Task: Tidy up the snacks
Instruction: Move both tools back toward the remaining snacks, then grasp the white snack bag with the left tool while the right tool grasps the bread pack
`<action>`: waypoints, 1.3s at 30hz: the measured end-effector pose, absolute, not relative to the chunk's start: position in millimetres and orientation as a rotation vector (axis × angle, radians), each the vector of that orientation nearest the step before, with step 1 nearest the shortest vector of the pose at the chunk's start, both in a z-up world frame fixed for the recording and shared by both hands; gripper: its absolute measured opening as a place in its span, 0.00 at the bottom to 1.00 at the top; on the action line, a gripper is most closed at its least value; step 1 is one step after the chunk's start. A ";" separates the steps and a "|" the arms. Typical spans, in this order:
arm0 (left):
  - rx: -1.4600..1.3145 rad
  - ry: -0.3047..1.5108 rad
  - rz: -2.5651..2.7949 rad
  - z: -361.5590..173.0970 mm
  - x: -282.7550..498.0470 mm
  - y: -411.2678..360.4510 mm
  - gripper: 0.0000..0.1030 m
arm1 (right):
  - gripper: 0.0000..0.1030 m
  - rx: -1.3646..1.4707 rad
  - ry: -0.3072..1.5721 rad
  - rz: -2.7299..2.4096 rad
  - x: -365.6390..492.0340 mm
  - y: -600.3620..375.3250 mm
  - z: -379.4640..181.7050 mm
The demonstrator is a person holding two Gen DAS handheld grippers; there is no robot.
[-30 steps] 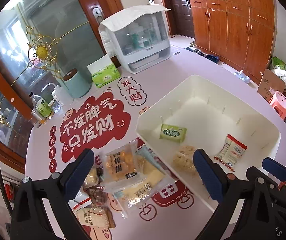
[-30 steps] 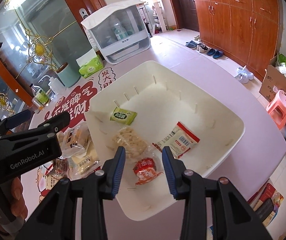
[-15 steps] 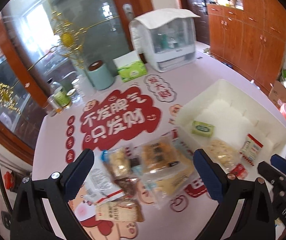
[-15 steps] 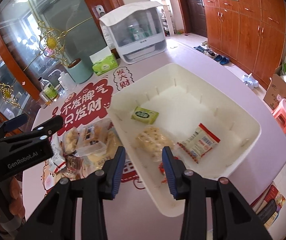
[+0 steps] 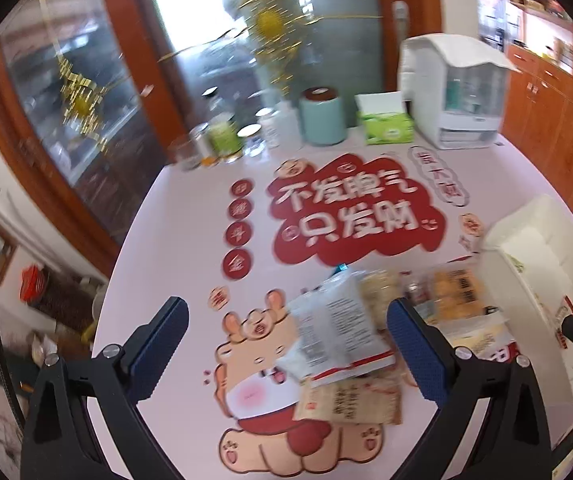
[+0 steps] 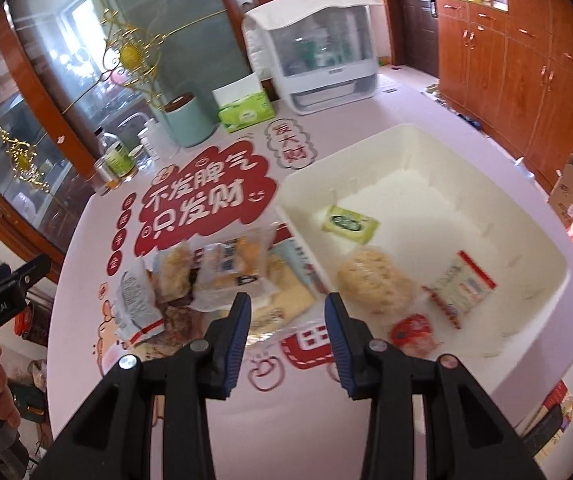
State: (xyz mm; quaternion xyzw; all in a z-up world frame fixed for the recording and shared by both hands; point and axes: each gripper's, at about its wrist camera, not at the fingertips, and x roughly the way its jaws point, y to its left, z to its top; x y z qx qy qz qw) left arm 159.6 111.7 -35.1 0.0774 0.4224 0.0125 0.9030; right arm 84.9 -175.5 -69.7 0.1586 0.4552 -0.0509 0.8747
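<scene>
White plastic bin [image 6: 482, 200] on the table [image 6: 214, 416] holds four snacks, among them a green packet [image 6: 350, 221], while a pile of packets [image 6: 222, 280] waits just beside it; left gripper [image 5: 286, 350] gapes wide, right gripper [image 6: 287, 330] partly open, both empty

wooden cabinets [image 6: 526, 64], glass door [image 5: 294, 40], possibly window-lit.

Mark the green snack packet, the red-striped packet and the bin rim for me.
green packet [image 6: 350, 220], right wrist view, centre of its face
red-striped packet [image 6: 460, 288], right wrist view, middle of wrapper
bin [image 6: 418, 130], right wrist view, far rim
</scene>
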 end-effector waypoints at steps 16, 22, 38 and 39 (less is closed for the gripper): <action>0.031 1.064 -0.062 -109.6 200.8 141.1 0.96 | 0.73 0.344 1.041 -0.006 168.7 -142.9 -119.3; 0.007 1.145 -0.091 -141.8 227.4 123.9 0.96 | 0.79 0.255 1.100 0.004 196.5 -124.3 -142.8; -0.134 1.322 -0.077 -206.8 264.2 115.0 0.96 | 0.83 0.100 1.199 -0.019 230.1 -103.5 -184.4; -0.130 1.325 -0.074 -208.3 264.8 113.6 0.96 | 0.83 0.092 1.203 -0.021 231.4 -102.5 -185.4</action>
